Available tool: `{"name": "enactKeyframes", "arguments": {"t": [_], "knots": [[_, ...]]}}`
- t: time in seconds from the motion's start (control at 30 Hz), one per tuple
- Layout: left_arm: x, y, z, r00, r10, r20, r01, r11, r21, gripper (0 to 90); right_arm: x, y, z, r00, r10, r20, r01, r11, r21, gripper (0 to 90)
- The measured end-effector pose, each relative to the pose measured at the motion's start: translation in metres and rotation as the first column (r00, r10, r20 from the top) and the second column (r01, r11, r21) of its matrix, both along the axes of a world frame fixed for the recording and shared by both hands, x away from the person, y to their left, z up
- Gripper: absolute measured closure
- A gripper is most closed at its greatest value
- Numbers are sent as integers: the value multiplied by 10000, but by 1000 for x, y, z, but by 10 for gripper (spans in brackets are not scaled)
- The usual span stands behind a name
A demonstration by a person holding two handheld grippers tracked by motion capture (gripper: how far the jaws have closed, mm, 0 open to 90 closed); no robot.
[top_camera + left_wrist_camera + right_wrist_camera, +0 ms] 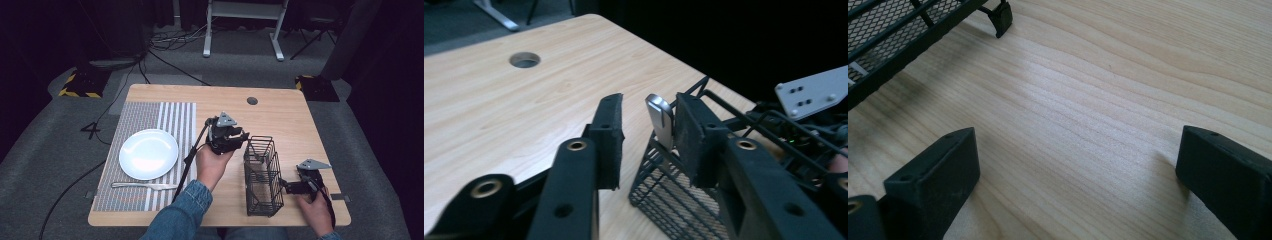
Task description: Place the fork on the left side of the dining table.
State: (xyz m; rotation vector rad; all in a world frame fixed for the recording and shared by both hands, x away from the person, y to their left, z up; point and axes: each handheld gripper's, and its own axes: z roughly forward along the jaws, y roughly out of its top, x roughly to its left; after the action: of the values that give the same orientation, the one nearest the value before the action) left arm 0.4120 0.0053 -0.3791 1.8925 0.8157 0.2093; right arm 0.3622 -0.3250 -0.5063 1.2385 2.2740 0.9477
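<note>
The work in hand looks like laying a place setting out of the black wire-mesh cutlery basket [262,176], which stands on the light wooden table [280,120] and serves here as the landmark. Well to the basket's left lies a grey-and-white striped placemat [175,116] with a round white plate [148,153] on it and a silver table knife [145,186] just in front of the plate, so that part of the setting seems done. One piece is left in the basket: a flat silver cutlery handle [660,119] stands up out of its far-left corner, and which kind of utensil it is cannot be told, since its working end is down inside the mesh. The left gripper [646,130] is at that corner with its jaws a moderate way apart and around the handle's top; the handle lies close against the right-hand pad, while the other pad stands clear, so nothing is gripped yet. The right gripper [291,187] sits low at the basket's right side, near its front end; its own view has the jaws spread wide over bare wood with nothing between them, the basket's foot [1001,16] up ahead. My judgement: roughly midway, with closing on the handle, lifting it out and laying it beside the plate yet to do.
</note>
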Motion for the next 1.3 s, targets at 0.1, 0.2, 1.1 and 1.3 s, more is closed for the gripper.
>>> {"name": "enactKeyframes", "arguments": {"t": [0.1,0.2,1.1,1.3], "knots": [[2,-1,-2,9996,-146,-254,139,9995,-274,698,0,0,0,10000,-9,6,9,10000,1,41],[0,-3,-3,9995,-259,-172,256,9994,-220,761,0,0,0,10000,-5,8,5,10000,-3,41],[-24,6,59,9967,-807,100,811,9949,-606,857,-1,0,0,10000,37,32,-37,10000,2,48],[-29,15,78,9967,-690,427,718,9950,-695,857,-1,0,0,10000,42,30,-42,10000,5,48]]}}
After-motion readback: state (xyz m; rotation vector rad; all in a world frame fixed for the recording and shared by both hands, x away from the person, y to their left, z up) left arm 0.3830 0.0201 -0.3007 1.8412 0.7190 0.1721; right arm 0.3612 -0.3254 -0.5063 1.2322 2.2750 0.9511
